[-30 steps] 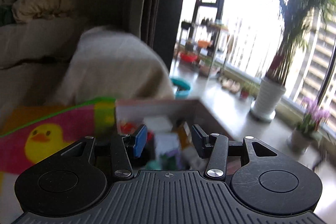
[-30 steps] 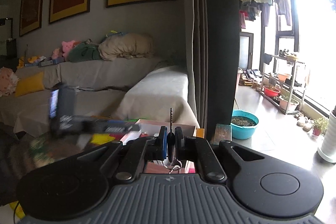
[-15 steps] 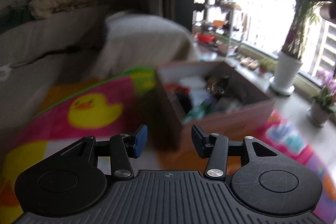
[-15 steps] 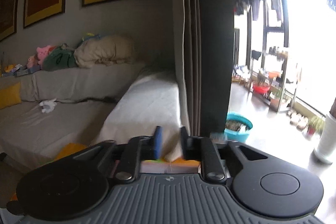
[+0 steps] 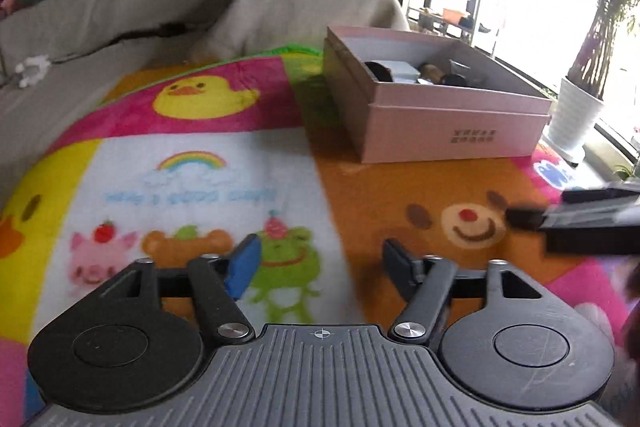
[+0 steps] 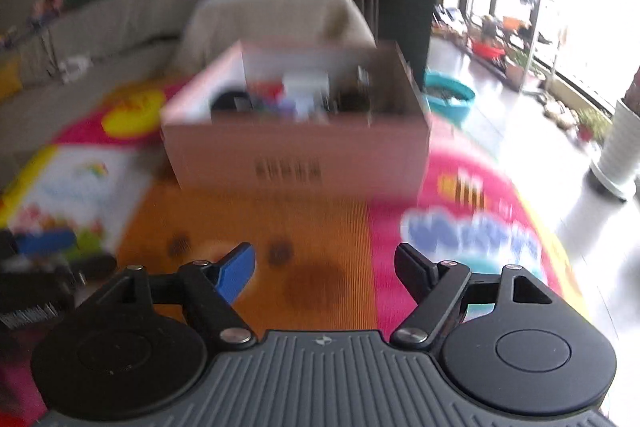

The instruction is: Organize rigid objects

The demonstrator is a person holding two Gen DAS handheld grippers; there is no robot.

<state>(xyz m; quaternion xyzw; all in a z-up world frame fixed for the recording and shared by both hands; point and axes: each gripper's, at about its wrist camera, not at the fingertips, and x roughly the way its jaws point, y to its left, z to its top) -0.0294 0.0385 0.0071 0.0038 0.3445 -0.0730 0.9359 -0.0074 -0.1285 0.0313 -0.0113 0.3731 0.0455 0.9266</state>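
A pink cardboard box [image 5: 456,123] stands on a colourful cartoon blanket [image 5: 200,179] and holds several small objects. It also shows, blurred, in the right wrist view [image 6: 296,155]. My left gripper [image 5: 320,265] is open and empty, low over the blanket, well short of the box. My right gripper [image 6: 324,267] is open and empty, in front of the box. The right gripper shows at the right edge of the left wrist view [image 5: 588,223]. The left gripper shows at the left edge of the right wrist view [image 6: 40,267].
A grey covered sofa [image 5: 120,11] with cushions runs behind the blanket. A white plant pot [image 5: 576,119] stands on the floor at right, by the window. A teal basin [image 6: 450,99] sits on the floor behind the box.
Both grippers have pulled back from the box and dropped lower. The right gripper, shut on a key a second ago, now stands open and empty. The left gripper has opened wider.
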